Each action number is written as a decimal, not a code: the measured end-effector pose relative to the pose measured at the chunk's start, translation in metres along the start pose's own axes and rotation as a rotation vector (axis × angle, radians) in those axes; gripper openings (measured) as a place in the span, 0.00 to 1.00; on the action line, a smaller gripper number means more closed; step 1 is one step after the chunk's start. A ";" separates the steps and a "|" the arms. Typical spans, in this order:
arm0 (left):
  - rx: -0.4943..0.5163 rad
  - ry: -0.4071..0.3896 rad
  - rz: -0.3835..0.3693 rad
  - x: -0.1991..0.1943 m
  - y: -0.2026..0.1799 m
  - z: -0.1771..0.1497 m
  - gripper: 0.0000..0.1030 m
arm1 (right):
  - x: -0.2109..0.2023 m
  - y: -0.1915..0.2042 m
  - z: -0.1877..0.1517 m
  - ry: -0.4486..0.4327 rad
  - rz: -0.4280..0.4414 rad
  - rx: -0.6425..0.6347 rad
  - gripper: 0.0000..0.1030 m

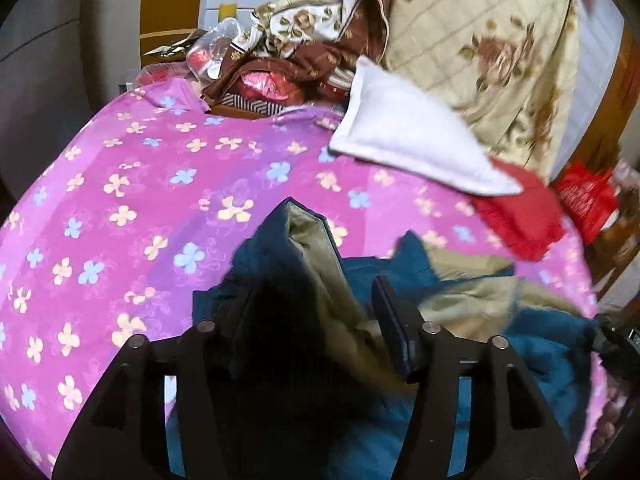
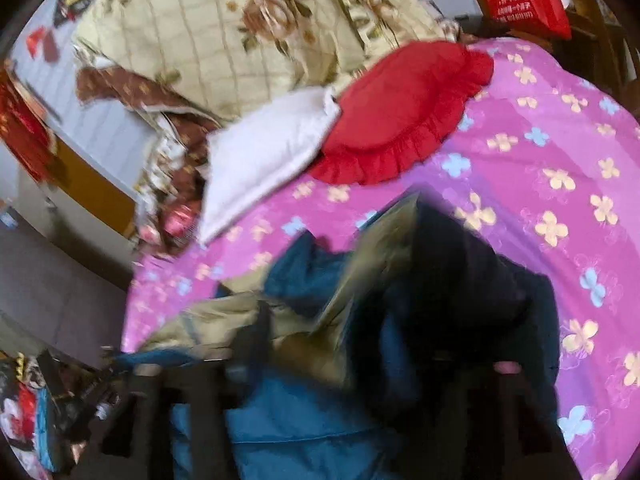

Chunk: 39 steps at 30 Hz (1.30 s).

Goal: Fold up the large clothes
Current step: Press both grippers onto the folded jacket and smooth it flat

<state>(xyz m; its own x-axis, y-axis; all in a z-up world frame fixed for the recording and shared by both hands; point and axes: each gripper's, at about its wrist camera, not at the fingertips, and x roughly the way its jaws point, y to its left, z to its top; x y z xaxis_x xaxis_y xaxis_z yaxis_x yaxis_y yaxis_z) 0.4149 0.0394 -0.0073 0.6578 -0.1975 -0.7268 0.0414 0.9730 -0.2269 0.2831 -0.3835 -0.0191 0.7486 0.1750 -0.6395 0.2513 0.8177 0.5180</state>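
The left claw [image 1: 316, 320] stands part open with a fold of the teal jacket [image 1: 536, 344] rising between its fingers, though I can't see the pads pressing on it, and the right claw [image 2: 360, 364], badly blurred, seems spread wide over the same cloth. The jacket lies crumpled on the pink flowered bedsheet [image 1: 120, 184], near the white pillow [image 1: 404, 140] and red cushion [image 2: 404, 108], teal outside with a khaki lining [image 1: 320, 264] turned up. It looks soft, bulky and rather slippery, so I'd take it by a hem or collar edge.
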 end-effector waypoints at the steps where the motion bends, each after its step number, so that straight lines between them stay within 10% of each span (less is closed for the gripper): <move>1: -0.025 -0.004 -0.020 -0.009 0.003 0.001 0.62 | -0.010 0.006 0.000 -0.028 -0.006 -0.028 0.71; 5: -0.042 -0.012 -0.050 -0.037 -0.005 0.000 0.63 | -0.030 0.036 -0.013 -0.043 -0.009 -0.179 0.71; 18: 0.437 0.053 0.085 0.028 -0.152 -0.071 0.63 | 0.058 0.026 -0.060 0.055 -0.227 -0.402 0.71; 29: 0.261 0.140 0.109 0.107 -0.129 -0.045 0.66 | 0.107 0.009 -0.032 0.063 -0.225 -0.347 0.74; 39: 0.173 0.092 0.065 0.059 -0.098 -0.042 0.66 | 0.068 0.012 -0.043 0.032 -0.225 -0.330 0.76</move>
<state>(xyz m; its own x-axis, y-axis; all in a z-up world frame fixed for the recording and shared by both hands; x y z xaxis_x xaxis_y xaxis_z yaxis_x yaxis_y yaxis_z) 0.4180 -0.0731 -0.0549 0.5925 -0.1361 -0.7940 0.1353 0.9884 -0.0684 0.3109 -0.3387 -0.0809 0.6767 -0.0163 -0.7361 0.1929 0.9687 0.1559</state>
